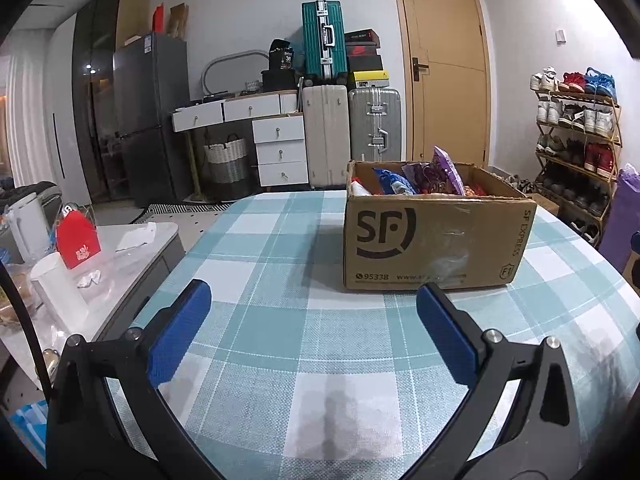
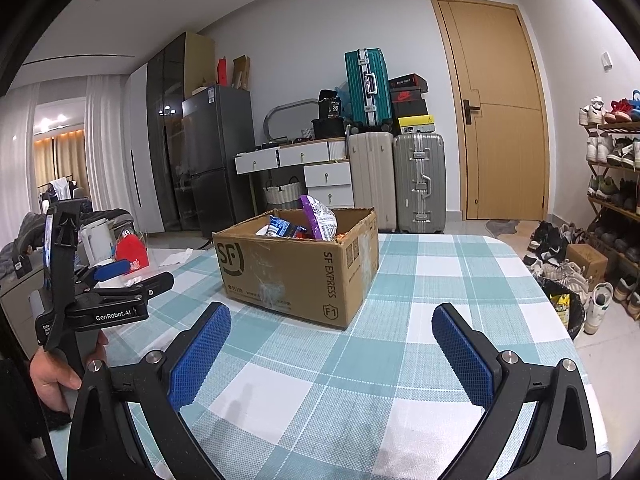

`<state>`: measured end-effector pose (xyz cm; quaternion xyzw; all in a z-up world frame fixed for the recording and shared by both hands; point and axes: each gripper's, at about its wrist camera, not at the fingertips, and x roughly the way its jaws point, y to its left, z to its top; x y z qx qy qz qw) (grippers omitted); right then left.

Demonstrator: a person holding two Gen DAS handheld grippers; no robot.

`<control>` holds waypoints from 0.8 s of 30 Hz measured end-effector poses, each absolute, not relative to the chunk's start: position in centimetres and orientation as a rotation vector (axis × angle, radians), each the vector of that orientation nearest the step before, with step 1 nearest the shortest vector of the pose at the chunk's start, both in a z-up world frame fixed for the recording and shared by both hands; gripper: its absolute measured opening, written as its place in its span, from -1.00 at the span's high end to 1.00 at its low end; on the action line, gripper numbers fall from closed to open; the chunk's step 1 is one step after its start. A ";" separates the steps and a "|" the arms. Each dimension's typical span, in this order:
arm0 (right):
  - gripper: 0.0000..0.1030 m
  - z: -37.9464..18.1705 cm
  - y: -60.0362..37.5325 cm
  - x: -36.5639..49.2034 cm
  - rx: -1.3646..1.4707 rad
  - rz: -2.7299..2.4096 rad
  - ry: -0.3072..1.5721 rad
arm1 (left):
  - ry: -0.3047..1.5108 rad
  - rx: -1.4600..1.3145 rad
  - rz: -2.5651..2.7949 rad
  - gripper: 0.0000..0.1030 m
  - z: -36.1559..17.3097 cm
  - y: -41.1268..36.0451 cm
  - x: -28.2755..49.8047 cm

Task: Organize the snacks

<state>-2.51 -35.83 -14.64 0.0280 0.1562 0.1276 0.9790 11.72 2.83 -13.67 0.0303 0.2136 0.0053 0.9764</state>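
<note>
Centre-right of the left view, on the checked surface (image 1: pixel 280 340): cardboard box (image 1: pixel 432 236) of snack bags (image 1: pixel 446 170), light, crinkly, slippery; pinch top edges. Left gripper (image 1: pixel 314 300) and right gripper (image 2: pixel 332 322): jaws wide open, empty.

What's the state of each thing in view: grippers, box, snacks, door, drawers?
left gripper: open, empty, above the table
right gripper: open, empty
cardboard box: top open, upright on the checked tablecloth
snack bags: inside the box, purple bag sticking up past the rim
door: closed
top-left desk drawer: pulled slightly out
</note>
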 end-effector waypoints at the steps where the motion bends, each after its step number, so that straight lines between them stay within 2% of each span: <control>1: -0.99 -14.7 -35.9 -2.5 0.056 0.257 0.314 | 0.429 0.062 0.010 -0.99 -13.7 2.8 11.7; 24: -0.99 -14.8 -35.9 -2.4 0.059 0.258 0.320 | 0.422 0.066 0.003 -0.99 -13.6 2.8 11.4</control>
